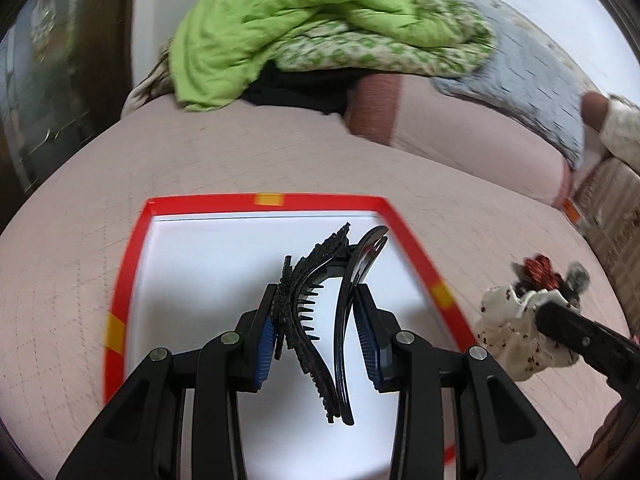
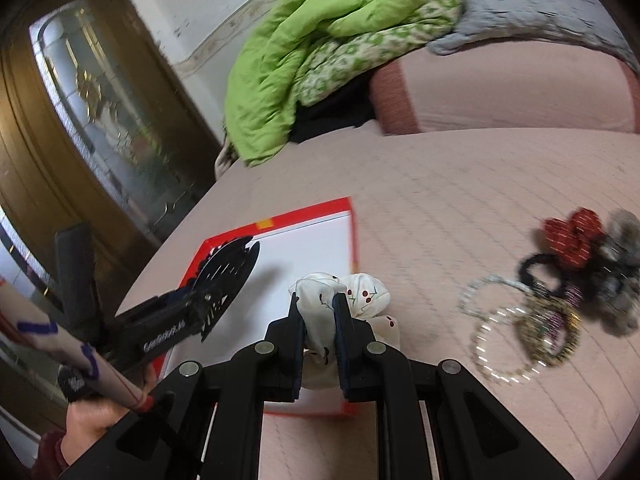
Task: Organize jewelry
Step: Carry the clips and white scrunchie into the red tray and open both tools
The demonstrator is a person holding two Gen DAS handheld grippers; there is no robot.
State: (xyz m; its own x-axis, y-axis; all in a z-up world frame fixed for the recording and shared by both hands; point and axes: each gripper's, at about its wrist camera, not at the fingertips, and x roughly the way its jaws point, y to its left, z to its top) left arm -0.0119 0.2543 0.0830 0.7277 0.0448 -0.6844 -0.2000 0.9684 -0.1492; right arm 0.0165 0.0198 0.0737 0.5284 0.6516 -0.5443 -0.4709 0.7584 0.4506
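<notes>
Pink quilted bedspread (image 2: 460, 184) is seen under one red-rimmed tray (image 1: 416, 248), green quilt (image 1: 280, 28) heaped behind it. One black hair clip (image 1: 320, 304) is pinched by the left gripper (image 1: 316, 340) over the tray, one white scrunchie (image 2: 344, 296) by the right gripper (image 2: 318, 328) at its edge. Three beaded bracelets (image 2: 516, 332) lie right of the tray.

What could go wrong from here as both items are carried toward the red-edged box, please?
The left hand-held gripper squeezes two black hair clips side by side; one might slip out before the red-edged box. The right hand-held gripper pinches only a fold of the white scrunchie, so it may drop onto the pink bedspread.
</notes>
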